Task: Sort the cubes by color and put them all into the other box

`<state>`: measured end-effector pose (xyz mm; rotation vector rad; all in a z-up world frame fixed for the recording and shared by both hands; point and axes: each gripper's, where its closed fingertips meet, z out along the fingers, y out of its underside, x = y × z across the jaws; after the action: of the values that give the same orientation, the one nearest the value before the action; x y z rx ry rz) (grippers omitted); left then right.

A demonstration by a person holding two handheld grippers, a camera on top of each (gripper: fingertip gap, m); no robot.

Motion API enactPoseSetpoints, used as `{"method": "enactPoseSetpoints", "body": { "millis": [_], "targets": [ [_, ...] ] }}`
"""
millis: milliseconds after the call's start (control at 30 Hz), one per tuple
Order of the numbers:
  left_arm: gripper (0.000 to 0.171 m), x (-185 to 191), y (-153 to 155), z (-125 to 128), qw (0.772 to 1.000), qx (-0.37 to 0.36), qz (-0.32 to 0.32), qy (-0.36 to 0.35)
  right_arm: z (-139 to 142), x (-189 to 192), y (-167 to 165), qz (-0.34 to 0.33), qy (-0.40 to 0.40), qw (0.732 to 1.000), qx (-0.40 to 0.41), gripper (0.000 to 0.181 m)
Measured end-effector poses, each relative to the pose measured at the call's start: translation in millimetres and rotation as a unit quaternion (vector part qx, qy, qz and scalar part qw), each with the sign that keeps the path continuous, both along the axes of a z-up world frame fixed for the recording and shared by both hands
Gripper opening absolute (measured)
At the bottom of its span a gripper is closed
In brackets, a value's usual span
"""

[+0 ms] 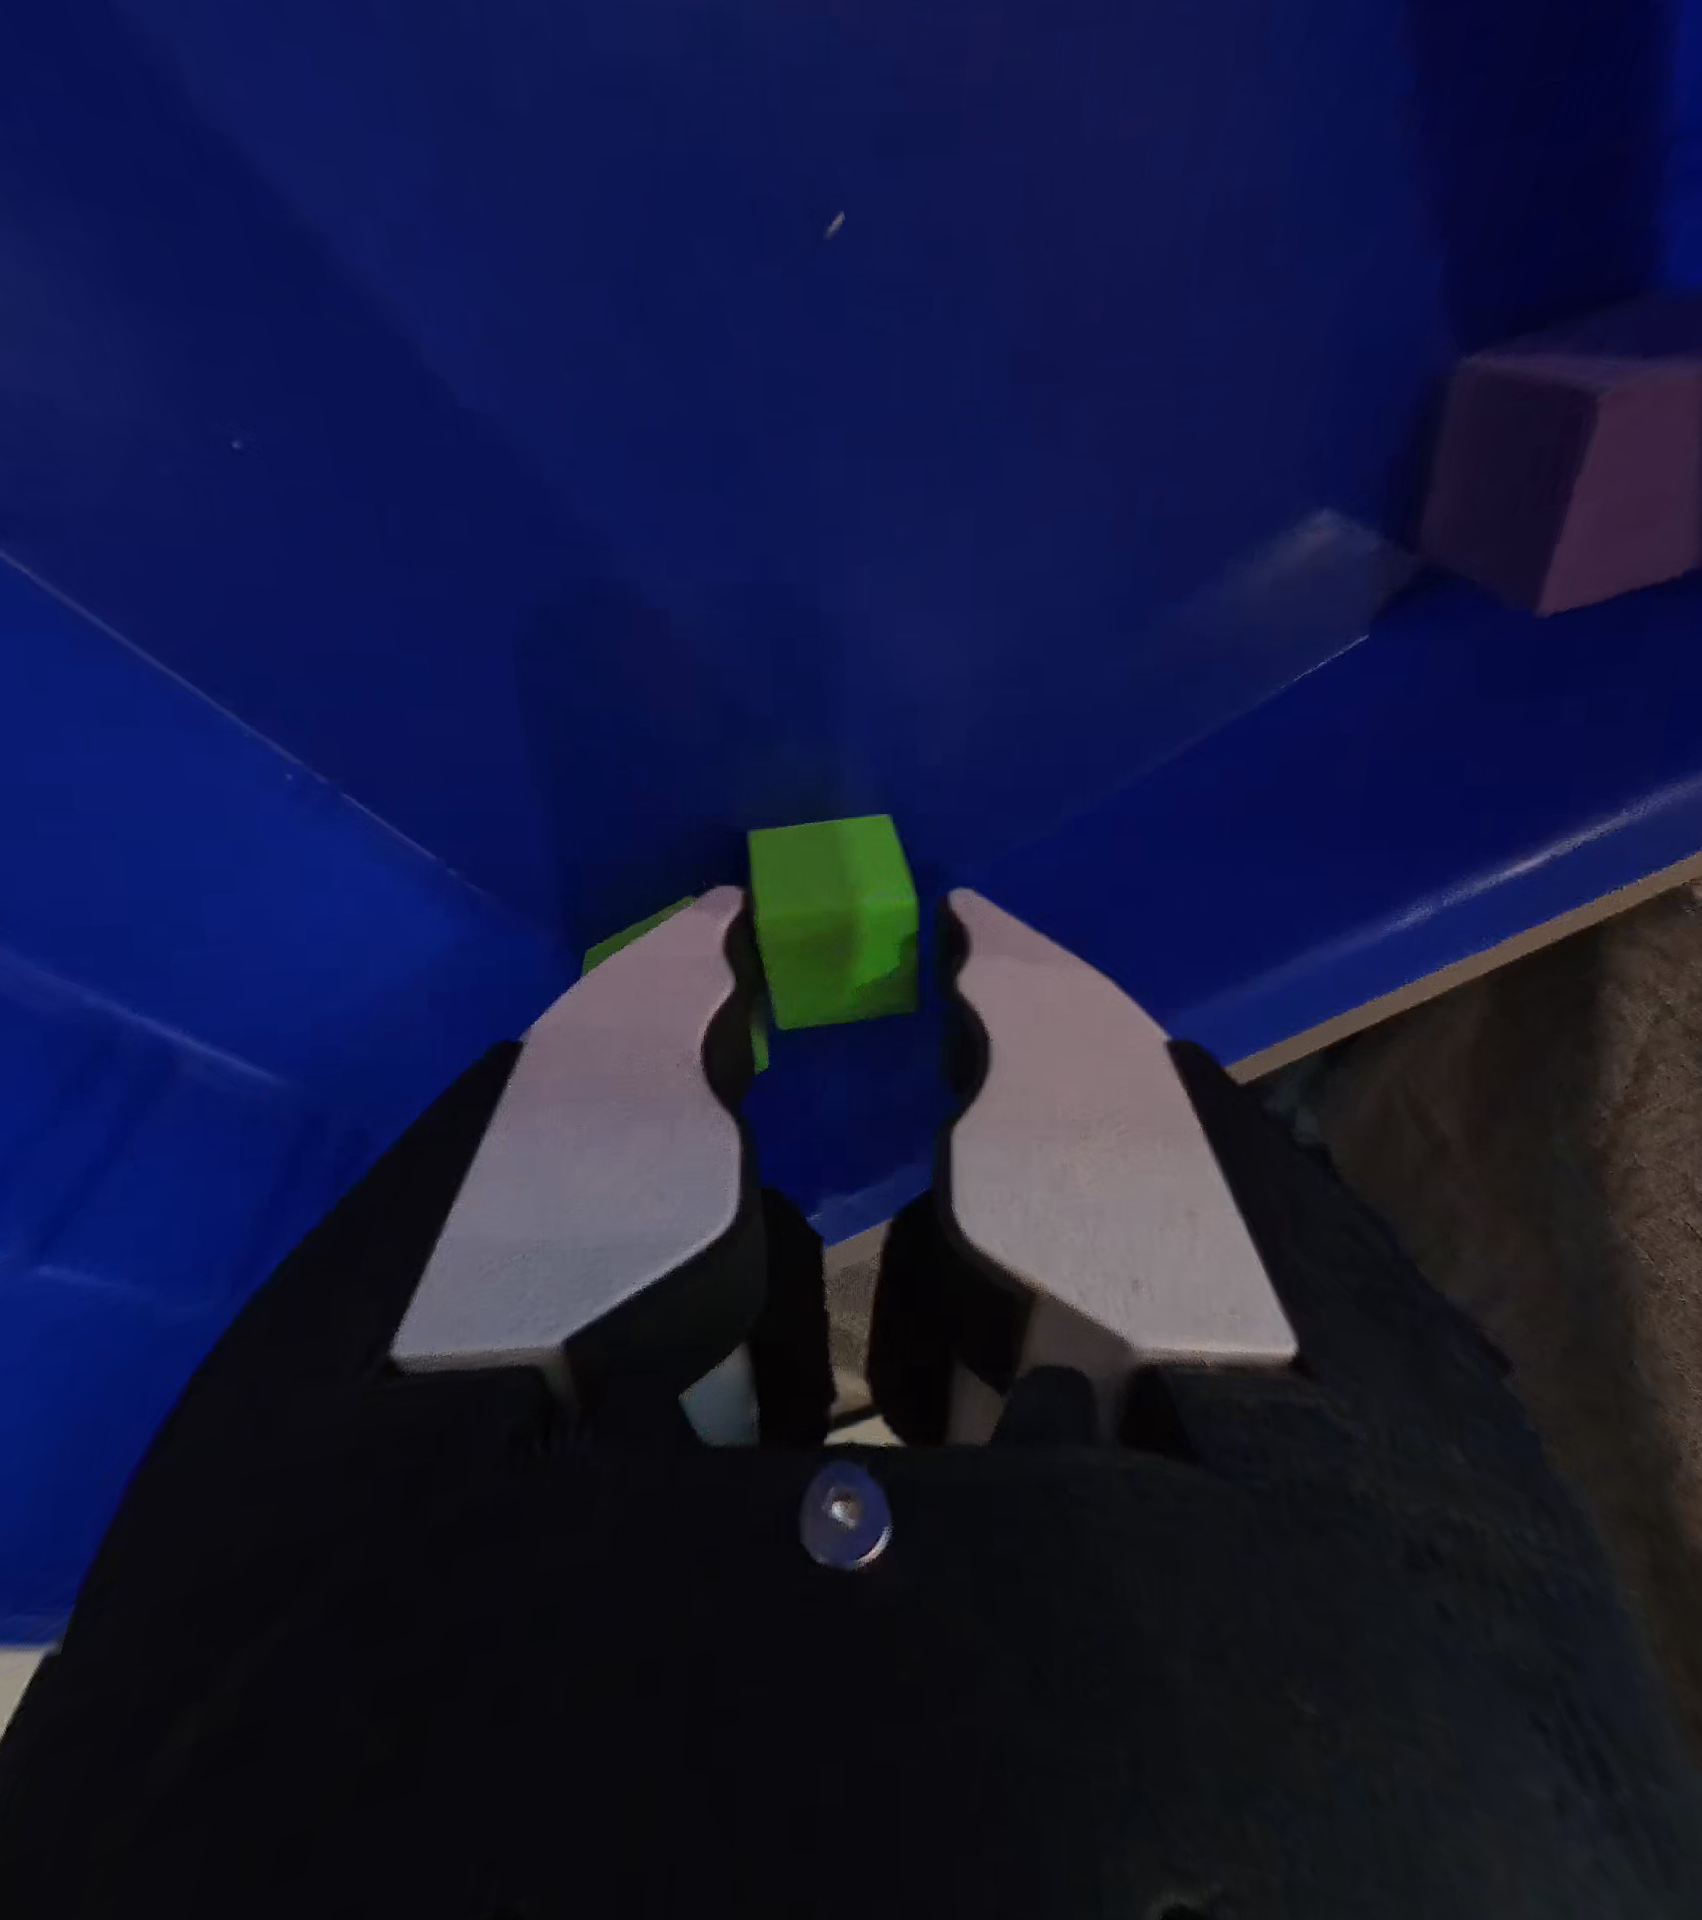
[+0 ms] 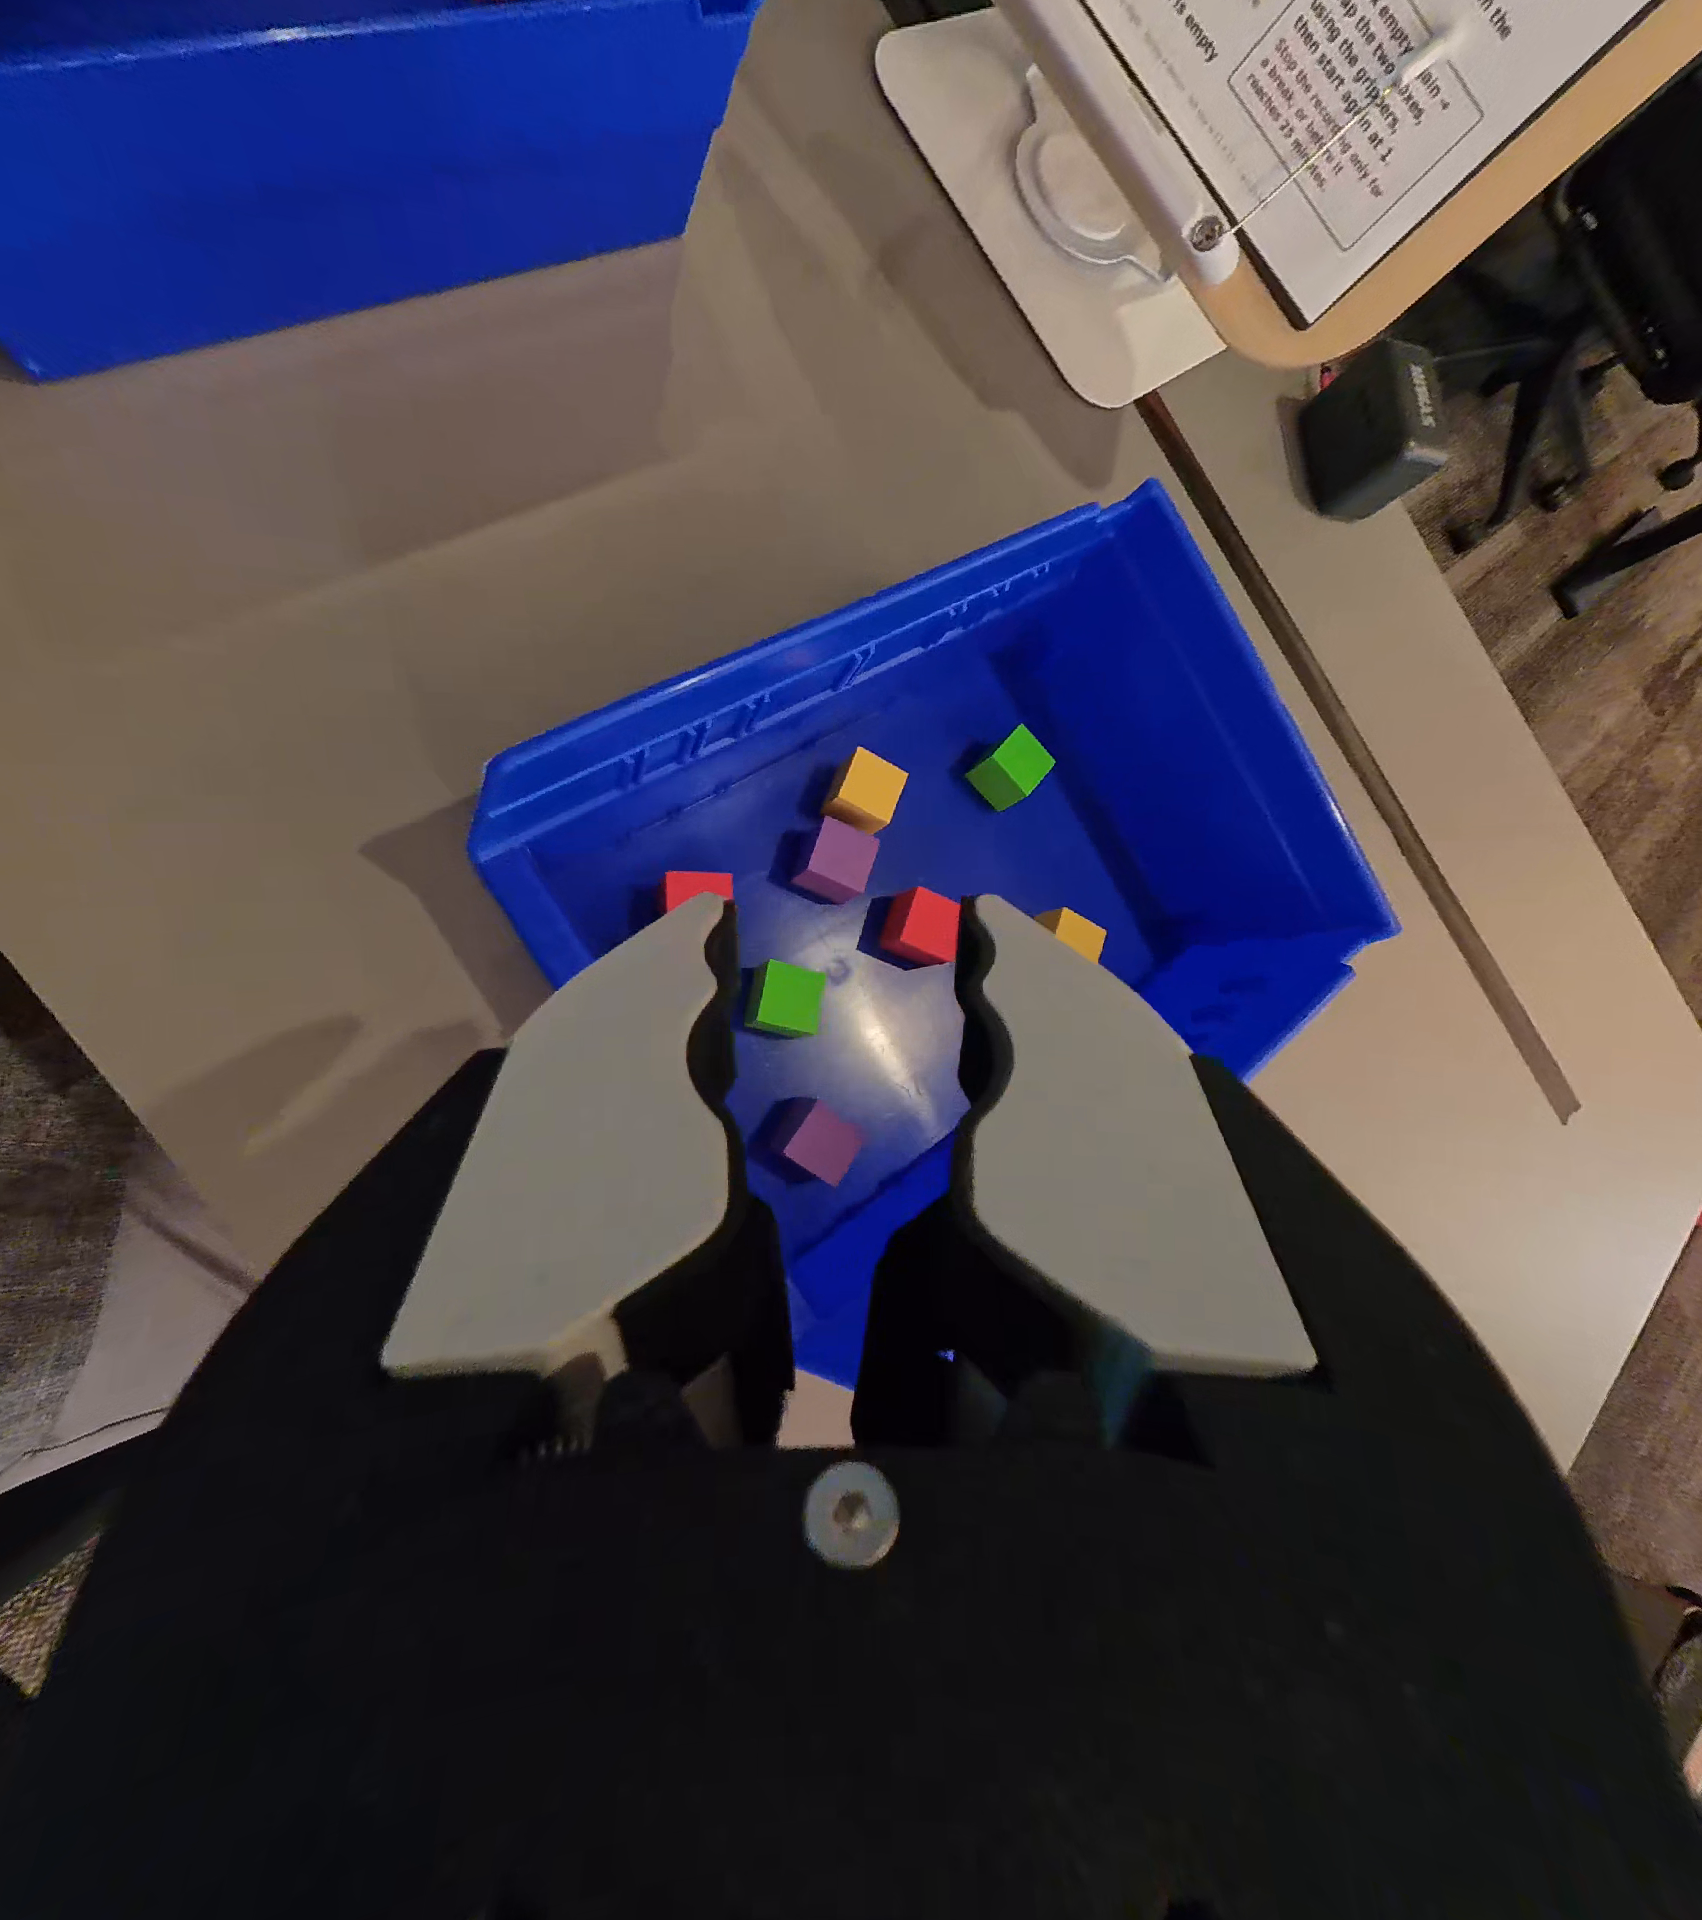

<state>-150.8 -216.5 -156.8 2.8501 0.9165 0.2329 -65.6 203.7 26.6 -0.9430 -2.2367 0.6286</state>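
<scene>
Bracketing a small bright-green cube (image 1: 831,940) on the floor of a deep blue plastic bin (image 1: 307,520), close to its wall: left gripper (image 1: 842,914), jaws standing apart, right tip just clear, left tip's contact impossible to tell. Crowding the left finger: a second green cube (image 1: 634,940), half hidden, probably risking a nudge or a double pinch. Hovering, jaws wide and holding nothing, over a smaller blue bin (image 2: 1190,727) of coloured cubes: right gripper (image 2: 847,914).
</scene>
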Motion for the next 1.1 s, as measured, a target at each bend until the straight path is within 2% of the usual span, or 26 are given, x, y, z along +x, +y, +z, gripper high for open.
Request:
{"method": "enactPoseSetpoints", "body": {
  "millis": [133, 200, 267, 333, 367, 400, 500, 567, 667, 733, 867, 933, 1000, 1100],
  "targets": [
    [0.029, -5, 0, 1, 1.0, 0.009, 0.003, 0.0, 3, 0, -1, 0.003, 0.011, 1.0, 0.0, 0.04],
    [0.029, -10, 6, 7, 0.999, 0.041, 0.015, 0.003, 4, 1, -3, 0.006, 0.013, 1.0, -0.004, 0.04],
    [0.029, -15, 19, 19, 0.995, 0.101, 0.021, 0.009, 3, 1, -9, 0.013, 0.015, 1.0, -0.006, 0.039],
    [0.029, -15, 42, 41, 0.978, 0.206, 0.029, -0.002, 0, 0, -24, 0.035, 0.021, 0.999, -0.023, 0.039],
    [0.029, -12, 57, 58, 0.959, 0.281, 0.035, -0.017, 0, 0, -38, 0.055, 0.027, 0.997, -0.042, 0.039],
    [0.029, -7, 73, 79, 0.93, 0.362, 0.043, -0.042, 0, 1, -55, 0.081, 0.039, 0.994, -0.068, 0.04],
    [0.029, 17, 104, 150, 0.802, 0.573, 0.058, -0.156, 12, 3, -117, 0.163, 0.108, 0.968, -0.16, 0.042],
    [0.028, 31, 111, 175, 0.745, 0.633, 0.055, -0.203, 20, 5, -156, 0.204, 0.152, 0.947, -0.194, 0.043],
    [0.029, 58, 124, 192, 0.701, 0.662, 0.028, -0.263, 18, 5, -208, 0.255, 0.177, 0.934, -0.175, 0.044],
    [0.029, 74, 132, 200, 0.685, 0.666, 0.008, -0.295, 15, 5, -237, 0.286, 0.185, 0.927, -0.153, 0.045],
    [0.029, 96, 143, 209, 0.678, 0.663, -0.026, -0.318, 16, 6, -272, 0.323, 0.193, 0.916, -0.14, 0.044],
    [0.029, 103, 147, 212, 0.676, 0.659, -0.039, -0.327, 18, 4, -280, 0.329, 0.197, 0.913, -0.136, 0.043],
    [0.029, 107, 151, 213, 0.678, 0.654, -0.045, -0.333, 20, 6, -284, 0.337, 0.203, 0.909, -0.138, 0.033],
    [0.029, 108, 157, 215, 0.667, 0.659, -0.045, -0.345, 24, 7, -280, 0.332, 0.22, 0.909, -0.126, 0.028]
  ]
}}
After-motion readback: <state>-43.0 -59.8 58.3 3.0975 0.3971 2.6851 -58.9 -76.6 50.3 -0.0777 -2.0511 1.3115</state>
